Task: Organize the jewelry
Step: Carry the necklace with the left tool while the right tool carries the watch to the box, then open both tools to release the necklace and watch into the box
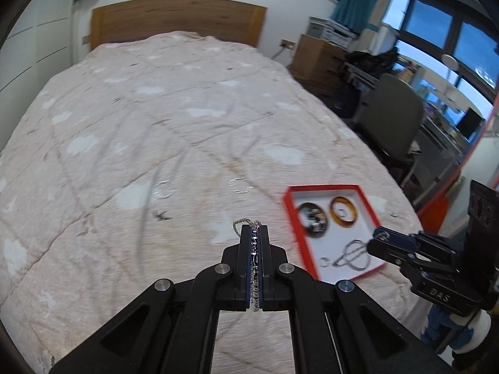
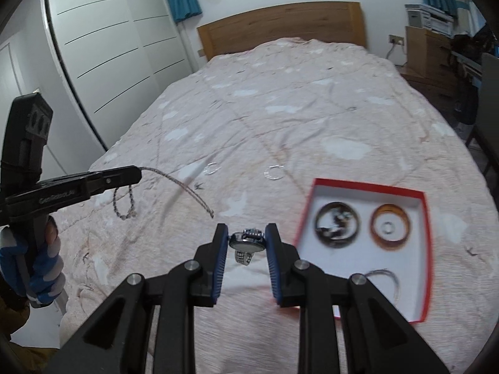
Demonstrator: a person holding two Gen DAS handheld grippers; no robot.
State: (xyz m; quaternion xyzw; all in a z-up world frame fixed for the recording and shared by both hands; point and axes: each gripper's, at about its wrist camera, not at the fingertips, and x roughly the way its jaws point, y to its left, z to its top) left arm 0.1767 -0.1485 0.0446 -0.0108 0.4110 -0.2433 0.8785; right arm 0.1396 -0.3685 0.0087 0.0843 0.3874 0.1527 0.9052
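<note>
My left gripper [image 1: 255,229] is shut on a silver chain [image 1: 254,258] that runs between its pads and loops out at the tips. In the right wrist view the same chain [image 2: 179,187] trails from the left gripper [image 2: 137,173] above the bed. My right gripper [image 2: 246,233] is shut on a wristwatch [image 2: 248,241] with a metal strap. A red box [image 2: 368,186] with a white inside lies on the quilt to the right. It holds a dark bangle [image 2: 336,224], an amber bangle [image 2: 389,227] and a thin silver chain [image 2: 386,280]. Two clear hoops [image 2: 211,168] [image 2: 274,172] lie on the quilt beyond.
The pink quilted bed [image 1: 156,109] fills both views, with a wooden headboard [image 1: 177,18] at its far end. White wardrobe doors [image 2: 109,46] stand on the left. A chair [image 1: 393,118], desk and wooden cabinet [image 1: 318,59] stand on the right. A gloved hand [image 2: 43,265] holds the left gripper.
</note>
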